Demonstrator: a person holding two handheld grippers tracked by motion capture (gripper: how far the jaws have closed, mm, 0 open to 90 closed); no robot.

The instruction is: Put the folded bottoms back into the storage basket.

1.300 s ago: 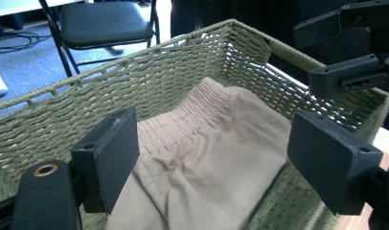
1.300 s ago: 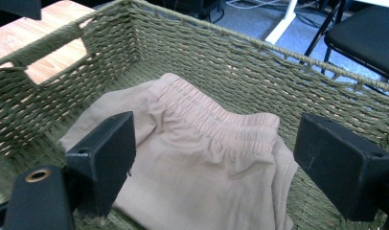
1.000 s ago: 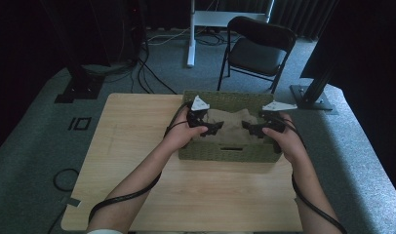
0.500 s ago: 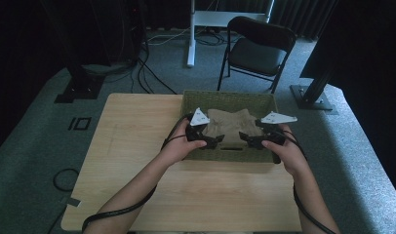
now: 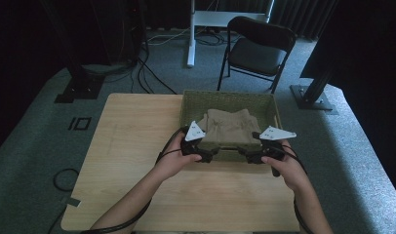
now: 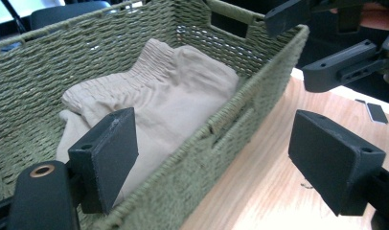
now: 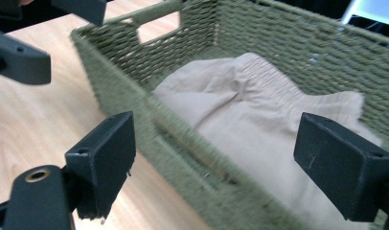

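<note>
High view. One woven basket [image 5: 229, 100] stood on one wooden table [image 5: 132, 146], holding one folded beige garment [image 5: 230, 126]. Two grippers were present: the left gripper [image 5: 208, 155] and the right gripper [image 5: 245, 155], both at the basket's near wall, facing each other across its middle. One folding chair [image 5: 257, 48] stood beyond the basket. Compared with the frame a second earlier, both grippers had drawn back from over the basket's interior to its near wall, and the garment lay uncovered inside the basket.

Left gripper view. The left gripper [image 6: 216, 158] stood with its two jaws wide apart, straddling the basket's [image 6: 259, 81] near wall, one jaw inside over the garment [image 6: 183, 96], one outside over the table [image 6: 259, 182]; the pads pressed on nothing.

Right gripper view. The right gripper [image 7: 214, 153] likewise stood wide, astride the same wall of the basket [image 7: 135, 91], gripping nothing; the garment [image 7: 250, 110] lay within the basket.
</note>
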